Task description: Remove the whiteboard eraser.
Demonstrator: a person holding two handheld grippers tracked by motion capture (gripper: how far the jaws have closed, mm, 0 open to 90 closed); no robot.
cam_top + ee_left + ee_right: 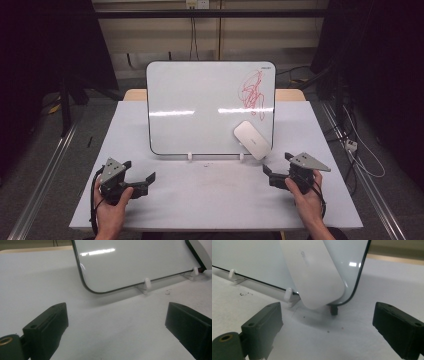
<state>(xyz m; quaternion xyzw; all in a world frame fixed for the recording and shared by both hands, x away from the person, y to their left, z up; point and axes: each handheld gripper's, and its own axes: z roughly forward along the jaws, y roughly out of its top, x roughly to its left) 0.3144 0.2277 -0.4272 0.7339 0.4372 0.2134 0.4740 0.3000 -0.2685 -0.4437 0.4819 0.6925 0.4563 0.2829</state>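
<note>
**me:** White eraser (252, 140) leans on the whiteboard's (200, 100) lower right corner, toward the worktop's (215, 200) right edge. My right gripper (275, 172) sits just short of it, jaws wide, empty; left gripper (140, 181) likewise.

**reply:** Risks?

**me:** Nudging the board off its white clips (288, 293), or the eraser sliding flat.

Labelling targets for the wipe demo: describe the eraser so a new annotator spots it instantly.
Find the whiteboard propped upright on the white table. At the board's lower right corner, under the red scribble, the eraser leans tilted against its face. It is the only loose item: a pale, rounded-corner oblong, unlike the small white clips along the bottom edge.
</note>
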